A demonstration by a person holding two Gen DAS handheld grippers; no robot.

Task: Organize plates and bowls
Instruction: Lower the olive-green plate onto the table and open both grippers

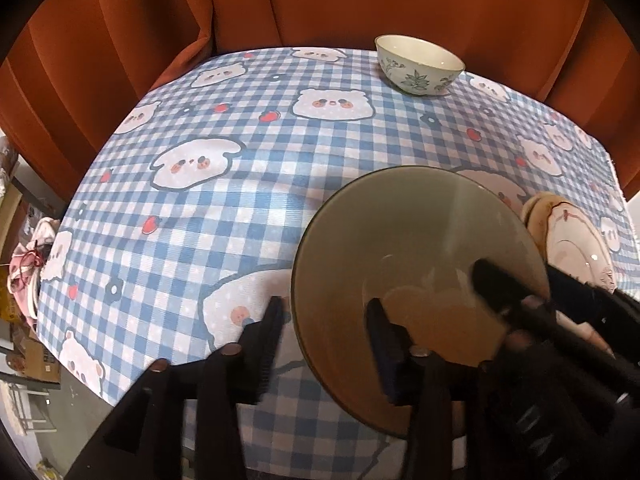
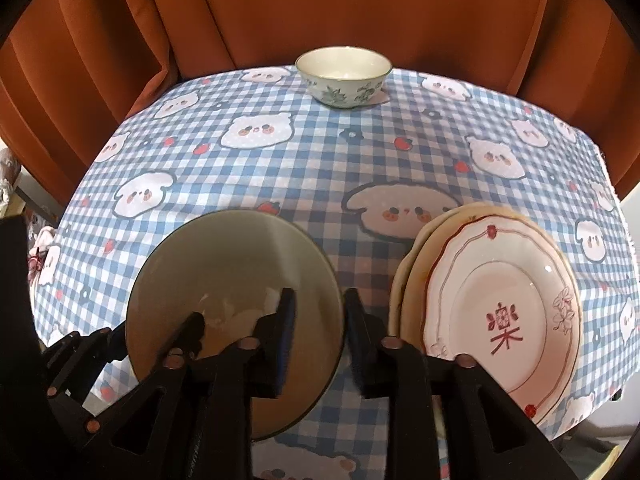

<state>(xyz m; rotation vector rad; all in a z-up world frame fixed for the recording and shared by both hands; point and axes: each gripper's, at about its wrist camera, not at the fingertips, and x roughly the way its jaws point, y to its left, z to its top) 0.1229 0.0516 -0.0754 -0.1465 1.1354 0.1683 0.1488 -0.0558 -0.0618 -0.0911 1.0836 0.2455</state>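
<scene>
Right tool (image 2: 318, 334) straddles the right rim of the big grey-green glazed bowl (image 2: 224, 268), one finger inside, one outside, jaws apart and not yet biting. Left tool (image 1: 322, 334) does the same on the bowl's left rim, also spread wide. The bowl sits on the blue-checked desk (image 2: 320, 168) near its front edge, seemingly empty. Just to its right lies the stack of cream plates topped by a white red-trimmed plate (image 2: 500, 304). Far back stands the small white floral bowl (image 2: 343, 76), empty, well apart; that looks like the nesting partner
</scene>
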